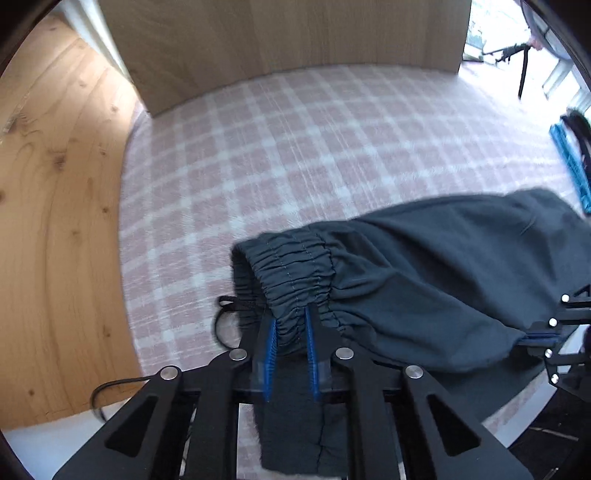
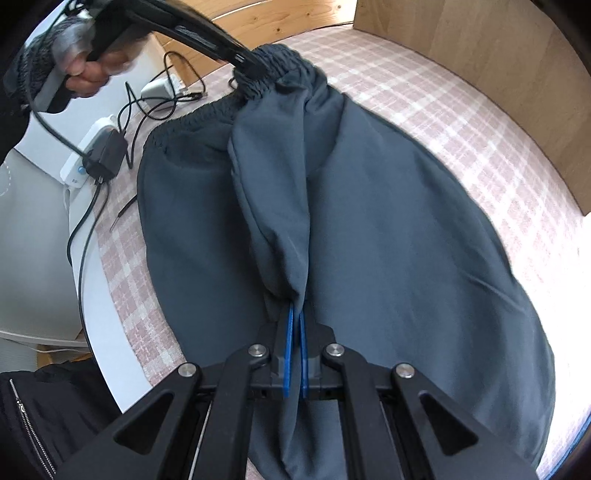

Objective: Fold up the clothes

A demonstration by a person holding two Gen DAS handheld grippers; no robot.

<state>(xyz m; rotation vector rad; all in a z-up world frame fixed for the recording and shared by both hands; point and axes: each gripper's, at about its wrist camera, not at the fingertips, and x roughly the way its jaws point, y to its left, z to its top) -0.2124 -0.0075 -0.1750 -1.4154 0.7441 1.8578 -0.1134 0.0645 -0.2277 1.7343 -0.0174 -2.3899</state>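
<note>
Dark grey shorts (image 1: 424, 266) with an elastic waistband (image 1: 291, 273) lie partly lifted over a pink checked cloth. My left gripper (image 1: 291, 325) is shut on the gathered waistband. In the right wrist view the shorts (image 2: 369, 229) spread across the cloth, and my right gripper (image 2: 295, 317) is shut on a fold of their lower edge. The left gripper (image 2: 247, 62) shows at the top of that view, pinching the waistband. The right gripper (image 1: 535, 334) shows at the right edge of the left wrist view, gripping the fabric.
The pink checked cloth (image 1: 295, 147) covers a bed-like surface with wooden boards (image 1: 258, 33) at the back and side. A wooden floor (image 1: 55, 221) lies to the left. A white power strip with black cables (image 2: 103, 147) sits by the bed edge. A blue-edged object (image 1: 570, 162) lies at the right.
</note>
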